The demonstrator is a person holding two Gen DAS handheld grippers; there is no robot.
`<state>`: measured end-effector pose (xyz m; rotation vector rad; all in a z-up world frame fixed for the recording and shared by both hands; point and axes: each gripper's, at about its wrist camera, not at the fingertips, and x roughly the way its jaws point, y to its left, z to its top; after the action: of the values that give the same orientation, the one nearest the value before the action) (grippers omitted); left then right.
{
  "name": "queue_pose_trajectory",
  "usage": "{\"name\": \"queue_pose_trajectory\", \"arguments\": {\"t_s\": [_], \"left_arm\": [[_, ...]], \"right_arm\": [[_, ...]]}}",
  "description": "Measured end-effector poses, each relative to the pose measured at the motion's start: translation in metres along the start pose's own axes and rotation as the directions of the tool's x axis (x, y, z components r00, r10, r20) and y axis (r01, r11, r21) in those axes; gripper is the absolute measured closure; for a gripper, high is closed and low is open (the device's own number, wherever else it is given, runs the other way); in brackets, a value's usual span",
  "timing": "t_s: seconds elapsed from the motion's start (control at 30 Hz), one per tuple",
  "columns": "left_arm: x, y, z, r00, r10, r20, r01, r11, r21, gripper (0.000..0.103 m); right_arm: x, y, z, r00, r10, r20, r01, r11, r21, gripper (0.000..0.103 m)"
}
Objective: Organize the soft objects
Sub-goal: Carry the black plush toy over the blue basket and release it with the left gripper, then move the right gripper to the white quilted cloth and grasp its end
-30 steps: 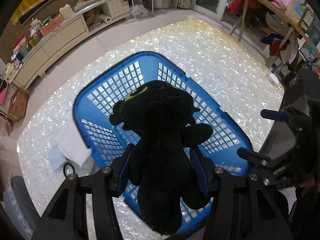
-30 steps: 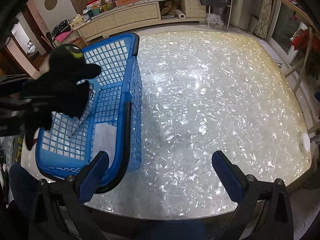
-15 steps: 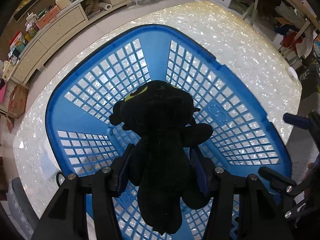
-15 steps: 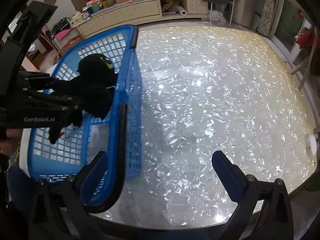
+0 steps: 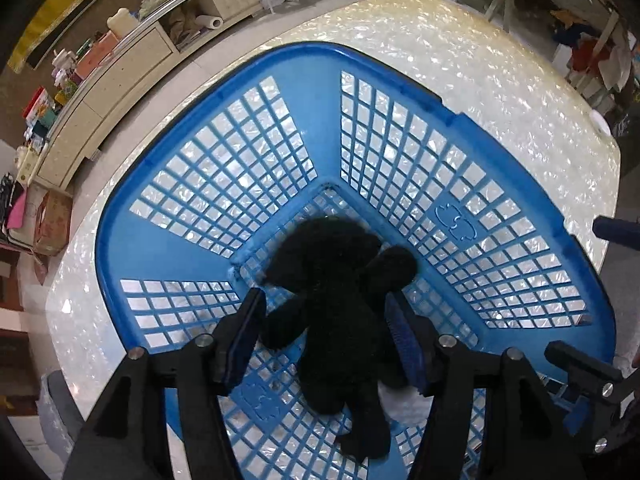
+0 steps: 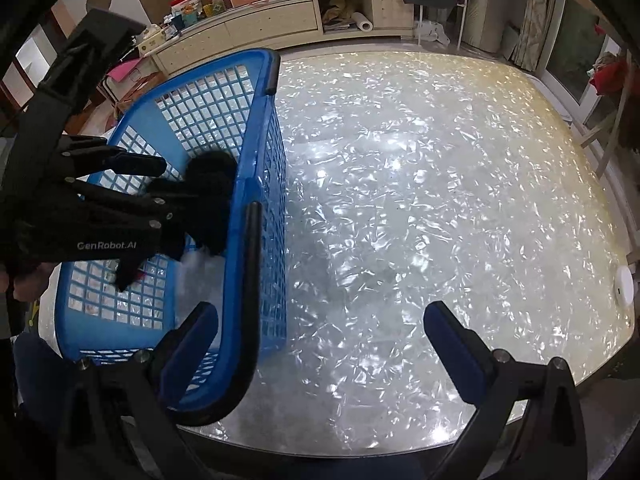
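Lying inside blue lattice basket (image 5: 472, 184): black fuzzy plush toy (image 5: 340, 300), limbs splayed, between opening jaws of left gripper (image 5: 326, 334), pads apparently clear; right gripper (image 6: 320, 332) wide, empty, straddling basket rim

Plastic lattice, plush and a glossy shell-look top

The basket (image 5: 280, 80) is smooth blue plastic with a slight sheen, its walls an open grid; its handle (image 6: 250, 300) is matt black. The toy (image 5: 332, 276) is black plush, fuzzy and matt. The table (image 6: 420, 200) is glossy, with a crinkled pearly pattern that catches glare. The left gripper (image 5: 324, 332) is matt black plastic with ribbed blue pads (image 5: 404, 336) and silvery metal screws.
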<state>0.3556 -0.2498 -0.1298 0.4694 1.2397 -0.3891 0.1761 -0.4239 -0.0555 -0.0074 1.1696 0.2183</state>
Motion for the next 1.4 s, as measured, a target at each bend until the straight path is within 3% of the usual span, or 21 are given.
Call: {"name": "queue_pose_trajectory", "arguments": {"t_s": [0.07, 0.17, 0.27, 0.53, 0.67, 1.03, 1.13, 1.4], "left_arm": [[-0.002, 0.005, -0.001, 1.0, -0.009, 0.009, 0.009, 1.0, -0.018, 0.042], [-0.008, 0.012, -0.002, 1.0, -0.003, 0.022, 0.004, 0.999, -0.052, 0.016], [-0.02, 0.024, -0.009, 0.999, 0.007, 0.044, -0.003, 0.996, -0.086, 0.016], [-0.072, 0.05, -0.049, 0.991, -0.048, 0.125, 0.067, 0.986, -0.15, 0.008], [-0.1, 0.05, -0.069, 0.977, -0.11, 0.182, 0.139, 0.978, -0.154, 0.0], [-0.162, 0.053, -0.133, 0.96, -0.026, 0.28, 0.072, 0.985, -0.154, 0.0], [-0.166, 0.063, -0.155, 0.961, -0.009, 0.275, 0.06, 0.982, -0.18, 0.0], [-0.168, 0.098, -0.209, 0.969, 0.002, 0.247, 0.055, 0.974, -0.22, 0.0]], "right_arm": [[-0.002, 0.0, -0.002, 1.0, 0.001, 0.001, -0.001, 1.0, 0.002, 0.0], [-0.005, 0.0, -0.004, 1.0, 0.0, 0.002, 0.0, 1.0, 0.008, 0.0], [-0.012, 0.002, -0.005, 1.0, 0.002, 0.011, -0.002, 1.0, 0.008, 0.0], [-0.043, 0.024, -0.006, 0.998, 0.011, 0.067, -0.011, 1.0, -0.012, 0.0], [-0.055, 0.037, -0.009, 0.996, 0.02, 0.087, -0.018, 1.0, -0.018, 0.0], [-0.071, 0.088, -0.015, 0.994, 0.055, 0.098, -0.045, 0.993, -0.107, 0.0], [-0.072, 0.102, -0.015, 0.992, 0.085, 0.096, -0.074, 0.991, -0.108, 0.0], [-0.061, 0.151, -0.015, 0.995, 0.068, 0.069, -0.056, 0.986, -0.158, 0.0]]}}
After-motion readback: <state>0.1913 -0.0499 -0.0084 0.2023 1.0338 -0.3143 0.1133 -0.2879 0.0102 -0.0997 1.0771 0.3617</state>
